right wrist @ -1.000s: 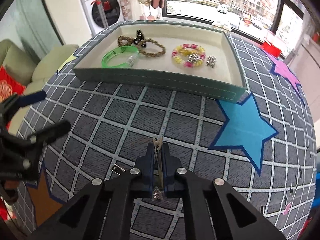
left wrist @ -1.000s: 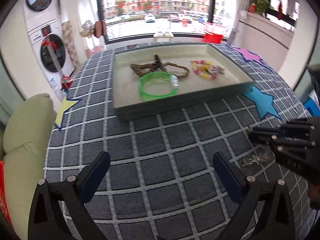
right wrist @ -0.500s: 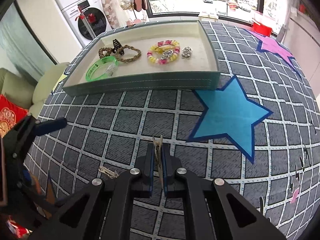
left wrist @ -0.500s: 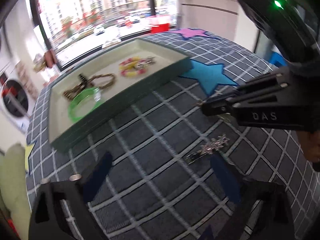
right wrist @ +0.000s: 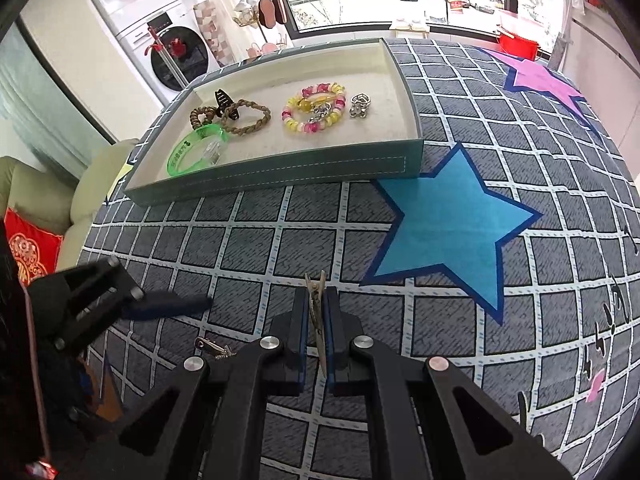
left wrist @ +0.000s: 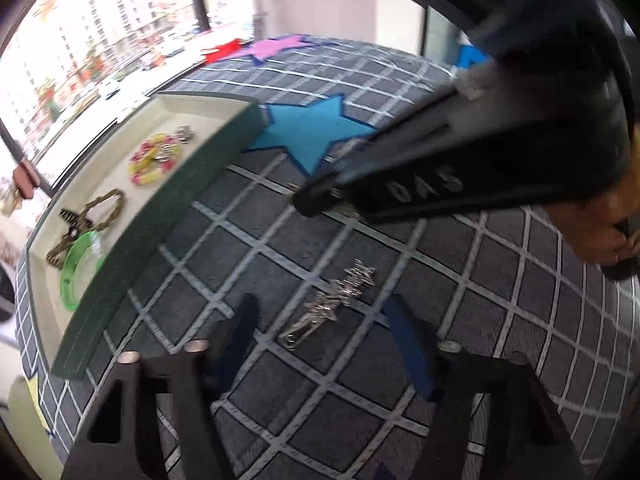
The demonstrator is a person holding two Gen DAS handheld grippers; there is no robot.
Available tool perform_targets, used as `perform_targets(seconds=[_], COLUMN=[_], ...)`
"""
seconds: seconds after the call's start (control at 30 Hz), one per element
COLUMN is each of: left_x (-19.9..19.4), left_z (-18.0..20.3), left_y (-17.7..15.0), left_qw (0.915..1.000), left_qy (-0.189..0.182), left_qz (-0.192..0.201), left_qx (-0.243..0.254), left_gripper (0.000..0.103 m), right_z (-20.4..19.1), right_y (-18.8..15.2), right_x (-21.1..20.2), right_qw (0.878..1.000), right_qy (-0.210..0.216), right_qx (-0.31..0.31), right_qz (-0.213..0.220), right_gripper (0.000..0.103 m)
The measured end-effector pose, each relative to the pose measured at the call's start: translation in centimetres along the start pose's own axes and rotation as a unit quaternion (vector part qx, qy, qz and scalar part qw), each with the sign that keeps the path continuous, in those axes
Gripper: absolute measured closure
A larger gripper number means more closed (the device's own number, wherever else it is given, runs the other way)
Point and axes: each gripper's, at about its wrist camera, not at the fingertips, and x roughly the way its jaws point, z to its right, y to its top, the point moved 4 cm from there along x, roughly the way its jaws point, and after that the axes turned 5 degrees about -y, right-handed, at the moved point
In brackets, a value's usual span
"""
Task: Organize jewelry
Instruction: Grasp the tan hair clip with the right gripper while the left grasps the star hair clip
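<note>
A silver rhinestone hair clip (left wrist: 332,308) lies on the grey checked cloth between the blue pads of my left gripper (left wrist: 322,312). Its jaws are closing and the pads stand clear of the clip on both sides. My right gripper (right wrist: 315,300) is shut on a thin metal clip (right wrist: 314,316) that stands upright between its pads. The right wrist view shows the same silver hair clip (right wrist: 212,347) just left of that gripper. Behind stands a green tray (right wrist: 280,168) with a green bangle (right wrist: 198,150), brown braided bracelets (right wrist: 244,118), a bead bracelet (right wrist: 314,108) and a silver charm (right wrist: 360,104).
The right gripper (left wrist: 320,196) and the hand (left wrist: 600,232) that holds it hang close above the left one. A blue star (right wrist: 448,224) is printed on the cloth beside the tray. A sofa (right wrist: 32,184) and a washing machine (right wrist: 172,44) stand beyond the table.
My left gripper swung right and rolled until the silver hair clip lay between its pads, and its jaws have narrowed. The right gripper has kept its hold on the thin clip and barely shifted.
</note>
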Motion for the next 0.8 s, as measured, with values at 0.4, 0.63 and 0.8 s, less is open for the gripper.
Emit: perform_targets(seconds=[0.4,0.63,0.8], left_x=[-0.9,-2.4,-3.8], left_z=[-0.7,-2.2,-3.7], left_y=[-1.1,-2.6,-3.4], left_qw=[0.9984,0.9891,0.9744], left_qy=[0.0,0.05,0.083], left_qz=[0.011,0.037,0.065], left_qx=[-0.056,-0.133,-0.199], left_gripper=[0.068,0.068,0.068], right_z=[0.3,-0.1,-0.1], right_y=[-0.1,-0.3,-0.3], right_x=[-0.2,-0.6,-1.0], right_qw=[1.0,1.0,1.0], right_qy=[0.005,0.008,0.008], right_qx=[0.013,0.013,0.018], right_qz=[0.004,0.008,0.013], right_gripper=[0.095,0.095,0.095])
